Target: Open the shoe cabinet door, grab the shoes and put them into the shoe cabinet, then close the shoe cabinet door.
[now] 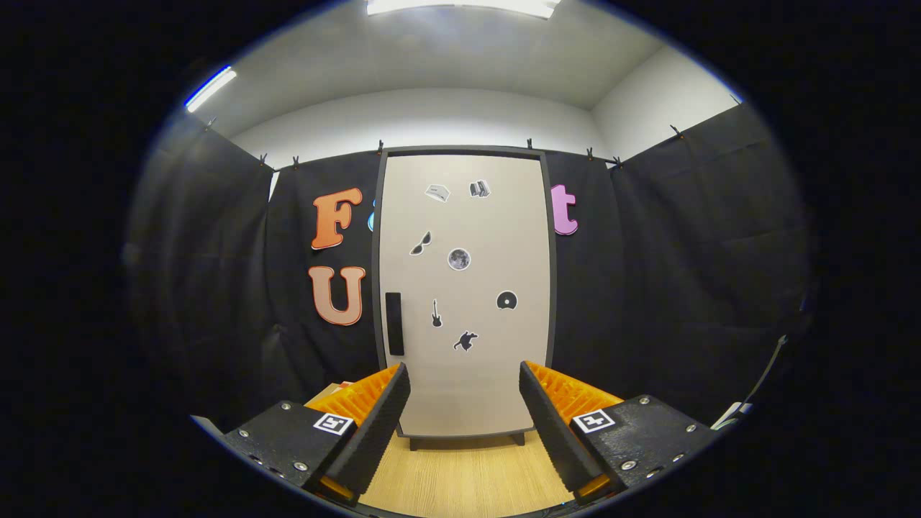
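- The shoe cabinet door (464, 288) is shut, upright, straight ahead beyond the gripper (464, 403).
- Its dark handle (394, 324) runs vertically along the door's left edge, up and left of the left finger.
- Gripper: fingers spread wide, holding nothing, apart from the door.
- The cabinet stands on a wooden floor (460, 475); reaching the handle likely calls for a leftward, forward approach.

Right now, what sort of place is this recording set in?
Likely a staged recording booth, not a home: black cloth walls clipped up around a closed shoe cabinet on a wood-look floor. The gripper fingers are open, holding nothing.
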